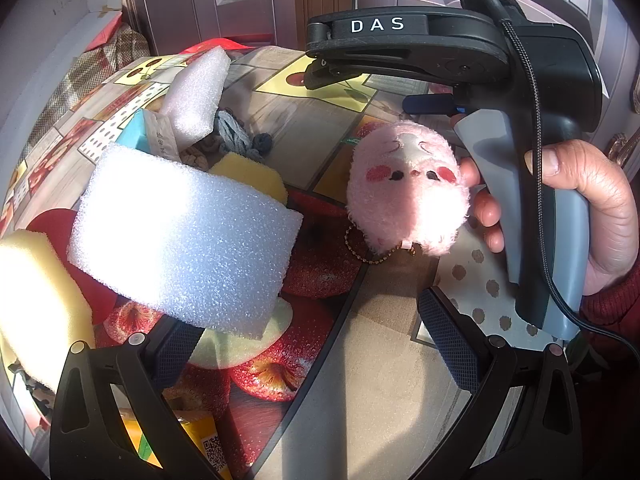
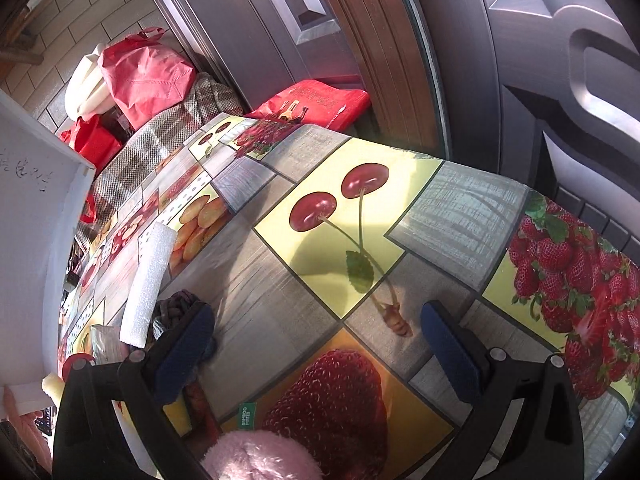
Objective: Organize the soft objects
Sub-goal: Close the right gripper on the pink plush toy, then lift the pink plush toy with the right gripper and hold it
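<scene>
In the left wrist view a large white foam block (image 1: 184, 236) lies on the fruit-print tablecloth (image 1: 384, 364), overlapping my left finger pad (image 1: 176, 356). My left gripper (image 1: 312, 352) is open with nothing between its pads. A pink plush toy (image 1: 404, 188) with a bead chain sits beside a person's hand (image 1: 592, 208), which holds the right gripper (image 1: 364, 86) above it. In the right wrist view the right gripper (image 2: 320, 348) is open over bare cloth. The plush (image 2: 260, 456) shows at the bottom edge.
Behind the block lie a yellow sponge (image 1: 248, 176), a second white foam piece (image 1: 196, 92), a blue sponge (image 1: 134, 130) and a grey knitted item (image 1: 234, 136). A pale yellow sponge (image 1: 36, 300) is at the left edge. Red bags (image 2: 144, 76) and doors stand beyond the table.
</scene>
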A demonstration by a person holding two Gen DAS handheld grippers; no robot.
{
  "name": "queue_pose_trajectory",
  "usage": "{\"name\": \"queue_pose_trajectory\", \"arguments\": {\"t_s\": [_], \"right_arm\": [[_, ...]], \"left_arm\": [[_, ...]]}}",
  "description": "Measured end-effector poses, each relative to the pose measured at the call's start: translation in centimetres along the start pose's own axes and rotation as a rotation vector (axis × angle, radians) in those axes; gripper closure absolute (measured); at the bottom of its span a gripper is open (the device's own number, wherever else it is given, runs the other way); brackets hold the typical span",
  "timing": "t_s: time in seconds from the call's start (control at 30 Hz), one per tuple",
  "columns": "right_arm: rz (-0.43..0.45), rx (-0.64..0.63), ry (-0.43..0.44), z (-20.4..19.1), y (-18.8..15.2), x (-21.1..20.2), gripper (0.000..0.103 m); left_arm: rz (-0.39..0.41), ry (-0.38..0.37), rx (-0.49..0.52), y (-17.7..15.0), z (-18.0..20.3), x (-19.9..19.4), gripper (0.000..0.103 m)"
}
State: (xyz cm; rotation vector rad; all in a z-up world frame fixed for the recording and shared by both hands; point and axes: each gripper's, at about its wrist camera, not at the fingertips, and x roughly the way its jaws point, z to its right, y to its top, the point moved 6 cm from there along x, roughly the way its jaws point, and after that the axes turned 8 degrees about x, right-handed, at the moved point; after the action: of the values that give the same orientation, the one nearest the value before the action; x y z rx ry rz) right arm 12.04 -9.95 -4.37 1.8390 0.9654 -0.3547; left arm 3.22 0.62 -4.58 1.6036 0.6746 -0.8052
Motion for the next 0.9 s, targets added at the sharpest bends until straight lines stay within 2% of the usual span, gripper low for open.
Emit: {"name": "queue_pose_trajectory", "arguments": {"t_s": [0.9], "right_arm": [[0.005,0.020,0.025,0.06,0.22,-0.07,0.000]], "left_arm": [[0.000,0.000,0.000,-0.02,-0.04,-0.03,0.001]]}}
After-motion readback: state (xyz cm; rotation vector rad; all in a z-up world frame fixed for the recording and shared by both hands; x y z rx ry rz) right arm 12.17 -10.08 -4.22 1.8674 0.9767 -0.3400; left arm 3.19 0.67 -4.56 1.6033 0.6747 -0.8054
